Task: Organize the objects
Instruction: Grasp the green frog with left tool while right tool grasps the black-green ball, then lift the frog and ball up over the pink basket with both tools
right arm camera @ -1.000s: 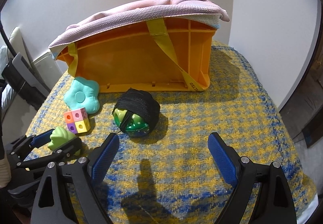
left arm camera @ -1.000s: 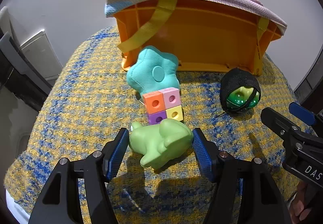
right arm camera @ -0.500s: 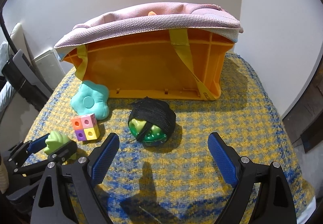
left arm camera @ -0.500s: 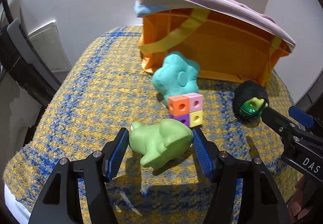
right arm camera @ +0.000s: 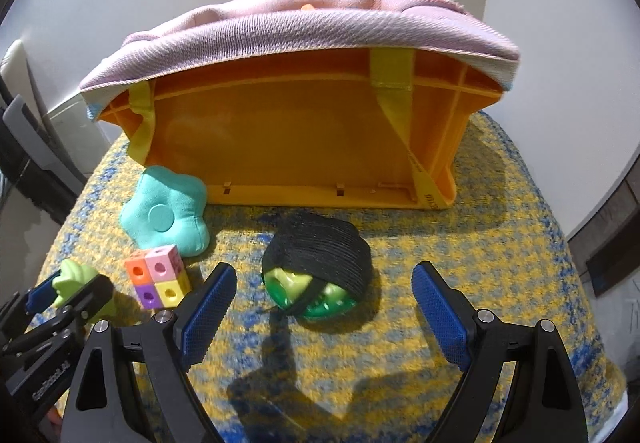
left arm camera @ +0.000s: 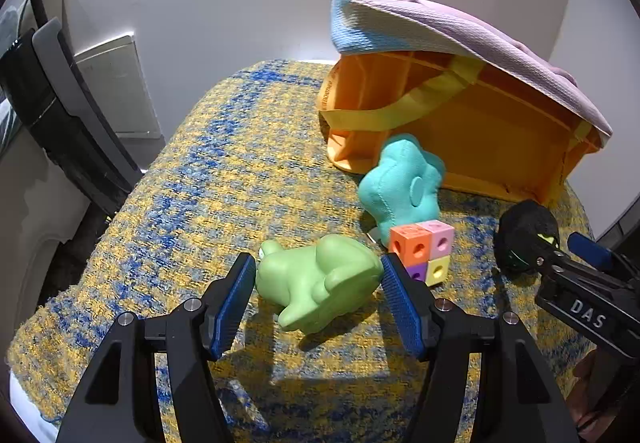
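Here, on the yellow-and-blue woven cloth [left arm camera: 208, 183]:
- Green frog toy [left arm camera: 320, 283]: sits between the blue pads of the left gripper [left arm camera: 318, 297], which is clamped on it at both flanks; the frog appears to rest on the cloth
- Right gripper [right arm camera: 324, 311]: jaws stand wide apart with nothing held; the ball lies on the cloth just ahead of and between its fingers, touching neither pad
- Ball [right arm camera: 318, 269]: green and yellow, mostly wrapped in black mesh, near the middle of the cloth, in front of the crate
- Block cube [right arm camera: 158, 277]: orange, pink, purple and yellow, with holes; just beside the frog, close against the cushion
- Flower cushion [right arm camera: 166, 217]: teal, leaning at the crate's left front corner
- Orange crate [right arm camera: 304, 139]: stands at the back by the wall, yellow straps down its side
- Pink cloth [right arm camera: 304, 29]: draped over the crate's top
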The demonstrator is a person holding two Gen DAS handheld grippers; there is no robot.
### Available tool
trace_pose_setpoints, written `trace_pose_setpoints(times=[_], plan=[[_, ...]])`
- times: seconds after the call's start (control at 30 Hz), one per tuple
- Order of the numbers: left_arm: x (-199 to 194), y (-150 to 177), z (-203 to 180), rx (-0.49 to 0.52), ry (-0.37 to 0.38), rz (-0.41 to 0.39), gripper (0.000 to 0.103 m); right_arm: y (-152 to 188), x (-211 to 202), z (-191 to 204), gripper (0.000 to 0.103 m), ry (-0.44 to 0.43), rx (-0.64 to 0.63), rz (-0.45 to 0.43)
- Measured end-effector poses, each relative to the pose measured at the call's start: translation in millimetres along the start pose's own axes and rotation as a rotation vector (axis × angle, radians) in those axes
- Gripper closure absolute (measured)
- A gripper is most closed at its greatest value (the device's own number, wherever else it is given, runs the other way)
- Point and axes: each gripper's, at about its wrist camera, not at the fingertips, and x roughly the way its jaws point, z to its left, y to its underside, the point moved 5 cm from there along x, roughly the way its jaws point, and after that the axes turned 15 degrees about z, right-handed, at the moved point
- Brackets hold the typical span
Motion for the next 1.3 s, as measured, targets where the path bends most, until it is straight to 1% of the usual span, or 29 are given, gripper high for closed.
trace_pose_setpoints(times=[0.23,0.47,0.57,0.63,0.7,1.0,1.3], plan=[[5.3,-3.6,1.7,-0.03,0.034,0.022,0.039,-6.5,14.2,1.8,0.014,0.032,0.017,0.03],[8.7,-6.2,1.2,-0.031,0.047,0.031,0.039,-7.8,27.1,4.9,0.014,0.033,0.032,0.062],[9.7,-6.9,1.5,-0.033,0.052,0.034,0.039,-6.7,31.4,7.1,0.024,0.033,0.029,0.075],[11.8,-8.4,1.2,-0.035,0.056,0.039,0.039,-5.5,34.2,8.0,0.035,0.027,0.028,0.088],[12.7,-9.2,0.5,-0.034,0.056,0.041,0.039,-4.2,35.4,7.8,0.039,0.031,0.029,0.093],[11.2,-12.1,0.7,-0.033,0.059,0.035,0.039,0.3,25.8,8.9,0.04,0.037,0.032,0.084],[-7.1,-14.5,-1.3,-0.03,0.057,0.006,0.039,5.0,0.2,8.8,0.04,0.025,0.032,0.054]])
